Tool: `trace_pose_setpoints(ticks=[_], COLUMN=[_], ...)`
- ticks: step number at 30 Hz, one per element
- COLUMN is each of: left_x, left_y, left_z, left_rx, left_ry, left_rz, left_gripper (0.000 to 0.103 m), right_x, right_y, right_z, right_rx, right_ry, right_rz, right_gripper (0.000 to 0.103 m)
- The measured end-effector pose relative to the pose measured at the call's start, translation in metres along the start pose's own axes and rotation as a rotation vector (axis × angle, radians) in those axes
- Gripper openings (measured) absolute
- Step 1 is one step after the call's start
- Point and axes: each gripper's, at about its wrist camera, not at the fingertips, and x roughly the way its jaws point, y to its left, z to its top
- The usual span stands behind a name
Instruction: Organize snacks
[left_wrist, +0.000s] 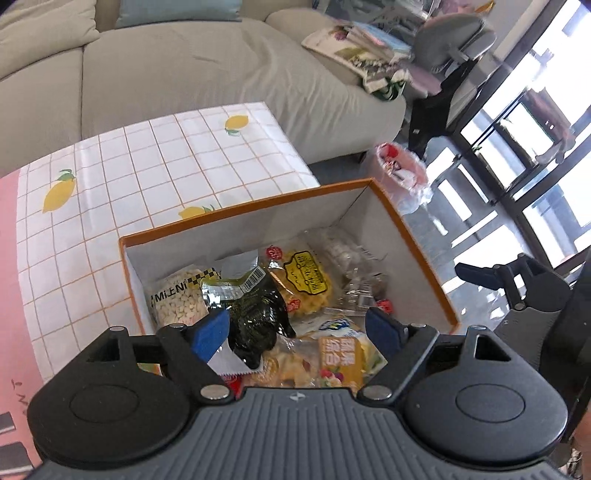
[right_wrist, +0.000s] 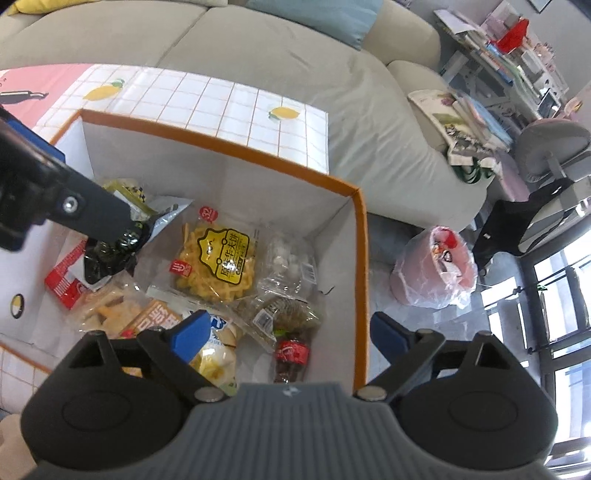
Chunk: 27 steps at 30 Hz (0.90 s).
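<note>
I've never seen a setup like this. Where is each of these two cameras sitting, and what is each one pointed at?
Left wrist view: rides on the left gripper, looking down along its open blue fingers into the orange-rimmed box of snacks; the right gripper's black frame shows at the right edge.
Right wrist view: rides on the right gripper, above the box's right wall, looking down into it; the left gripper enters from the left over a dark packet.
Shared: box, yellow waffle packet, lemon tablecloth, sofa.

The box (right_wrist: 360, 236) sits on the table (left_wrist: 155, 166). Snack bags (right_wrist: 218, 258) lie in the box. The sofa (left_wrist: 207, 70) is behind the table. A bin (right_wrist: 436, 266) stands on the floor, right of the box.
</note>
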Motion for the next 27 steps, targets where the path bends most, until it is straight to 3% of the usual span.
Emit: trace_pose_setpoints(ticks=[7, 12, 19, 27], left_x=[-0.055, -0.105, -0.168, -0.192], left_y=[0.008, 0.019, 0.029, 0.037], left_z=[-0.018, -0.042, -0.086, -0.146], left_rx=[-0.033, -0.026, 0.031, 0.085], left_ry=[-0.107, -0.219, -0.416, -0.554], left_rz=[-0.015, 0.014, 0.143, 0.354], left_gripper=[0.097, 0.097, 0.097, 0.097], right_x=[-0.051, -0.098, -0.158, -0.201], right_y=[0.003, 0.008, 0.035, 0.087], right_z=[-0.008, -0.019, -0.036, -0.058], right_rx=[0.077, 0.201, 0.367, 0.441], right_ry=[-0.08, -0.198, -0.384, -0.543], right_rz=[-0.022, 0.011, 0.063, 0.044], right_gripper=[0.091, 0.095, 0.099, 0.1])
